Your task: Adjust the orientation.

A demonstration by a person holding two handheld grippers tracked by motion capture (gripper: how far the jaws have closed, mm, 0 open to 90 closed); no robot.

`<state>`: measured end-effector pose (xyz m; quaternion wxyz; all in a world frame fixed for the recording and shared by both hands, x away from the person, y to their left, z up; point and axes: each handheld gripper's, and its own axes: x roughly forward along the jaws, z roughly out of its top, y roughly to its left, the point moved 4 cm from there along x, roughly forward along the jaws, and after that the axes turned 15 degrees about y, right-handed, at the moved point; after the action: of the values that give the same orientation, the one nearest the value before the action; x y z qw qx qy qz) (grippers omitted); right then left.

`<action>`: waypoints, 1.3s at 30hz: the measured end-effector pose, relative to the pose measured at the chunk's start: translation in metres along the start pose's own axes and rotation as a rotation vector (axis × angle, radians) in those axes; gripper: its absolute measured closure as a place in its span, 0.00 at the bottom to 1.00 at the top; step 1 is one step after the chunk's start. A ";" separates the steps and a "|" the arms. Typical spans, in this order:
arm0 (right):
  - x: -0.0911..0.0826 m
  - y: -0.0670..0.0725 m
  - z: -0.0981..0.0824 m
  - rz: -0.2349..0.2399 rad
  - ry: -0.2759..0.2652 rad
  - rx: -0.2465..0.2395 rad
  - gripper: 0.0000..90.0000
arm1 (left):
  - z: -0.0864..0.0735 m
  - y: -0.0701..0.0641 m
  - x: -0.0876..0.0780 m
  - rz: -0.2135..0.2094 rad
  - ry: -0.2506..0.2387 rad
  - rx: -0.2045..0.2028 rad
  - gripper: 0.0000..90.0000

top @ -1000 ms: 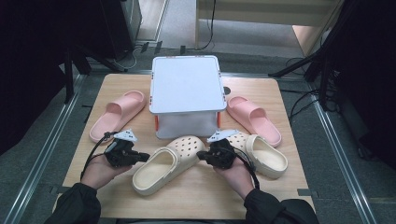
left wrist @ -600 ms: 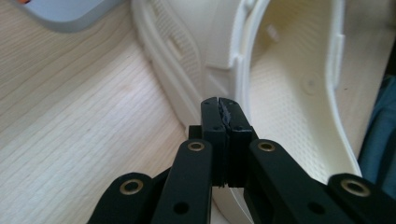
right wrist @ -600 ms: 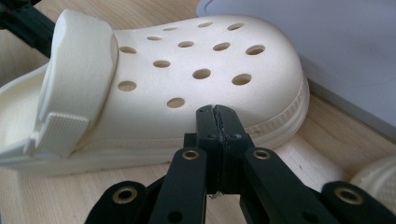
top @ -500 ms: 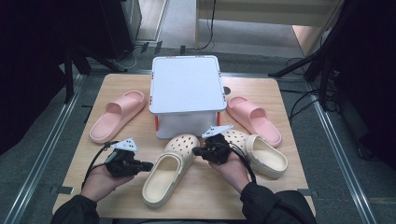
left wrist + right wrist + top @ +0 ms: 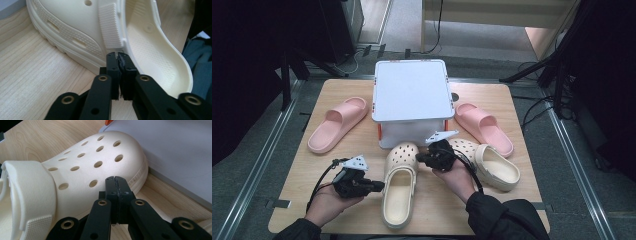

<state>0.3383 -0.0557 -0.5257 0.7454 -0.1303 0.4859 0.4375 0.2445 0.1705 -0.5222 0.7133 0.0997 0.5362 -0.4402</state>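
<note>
Cream clog (image 5: 399,187) lies before the white box (image 5: 411,97), both closed grippers (image 5: 374,186) (image 5: 421,158) at its sides, gripping nothing

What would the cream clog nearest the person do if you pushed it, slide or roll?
The clog would probably slide, not roll: it lies flat on its sole on the smooth table. It looks like moulded foam full of holes, so likely light for its size. Its thick walls should keep their shape, perhaps giving a little when squeezed.

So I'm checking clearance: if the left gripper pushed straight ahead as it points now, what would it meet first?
Most likely the cream clog: the left gripper has its shut jaws aimed at that shoe's side wall, just below the ridged strap end.
</note>
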 end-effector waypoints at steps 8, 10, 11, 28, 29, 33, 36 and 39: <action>-0.017 0.004 0.001 0.001 -0.038 -0.016 0.83 | 0.006 0.020 -0.024 0.009 -0.073 -0.117 0.77; -0.022 0.006 0.000 0.010 -0.053 -0.005 0.80 | 0.009 0.022 -0.031 0.029 -0.088 -0.112 0.74; -0.026 0.008 -0.001 0.015 -0.060 -0.003 0.78 | 0.011 0.023 -0.034 0.037 -0.099 -0.106 0.72; -0.055 0.036 -0.031 0.064 -0.102 0.040 0.43 | 0.067 0.045 -0.081 0.037 -0.129 -0.054 0.91; -0.054 0.038 -0.033 0.060 -0.095 0.045 0.42 | 0.073 0.046 -0.084 0.051 -0.133 -0.049 0.91; -0.048 0.046 -0.035 0.050 -0.078 0.055 0.39 | 0.092 0.050 -0.100 0.048 -0.153 -0.020 0.96; -0.044 0.051 -0.035 0.044 -0.070 0.067 0.37 | 0.106 0.054 -0.108 0.053 -0.145 -0.011 1.00; -0.040 0.056 -0.033 0.039 -0.067 0.077 0.37 | 0.119 0.059 -0.114 0.048 -0.131 -0.001 1.00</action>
<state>0.2690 -0.0646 -0.4957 0.7569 -0.0771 0.4797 0.4370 0.3642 0.1914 -0.3961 0.7573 0.0831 0.4860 -0.4283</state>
